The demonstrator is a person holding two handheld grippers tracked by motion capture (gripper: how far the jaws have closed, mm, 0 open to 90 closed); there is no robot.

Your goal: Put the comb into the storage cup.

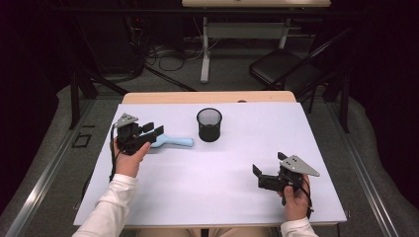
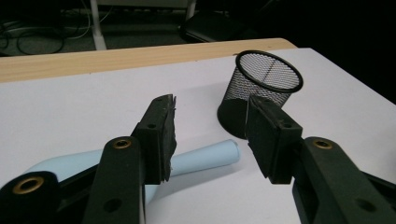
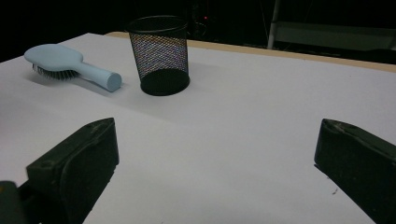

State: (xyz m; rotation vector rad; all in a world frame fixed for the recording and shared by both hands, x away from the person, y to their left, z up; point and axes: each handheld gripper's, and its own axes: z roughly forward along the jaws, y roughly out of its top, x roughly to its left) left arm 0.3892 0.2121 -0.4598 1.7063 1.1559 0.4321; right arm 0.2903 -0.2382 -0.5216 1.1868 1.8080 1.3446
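Observation:
A light blue hairbrush lies bristles down on the white table cover, left of centre, its handle pointing right toward a black mesh cup. My left gripper hovers over the brush's head end. In the left gripper view the handle runs beneath the partly parted jaws of the left gripper, and neither pad presses on it. The cup stands upright just beyond. My right gripper rests near the front right with its jaws wide apart and nothing between them. It faces the brush and the cup.
The white cover spans most of the wooden table. Beyond the far edge are a desk's legs, cables on the floor and a black chair.

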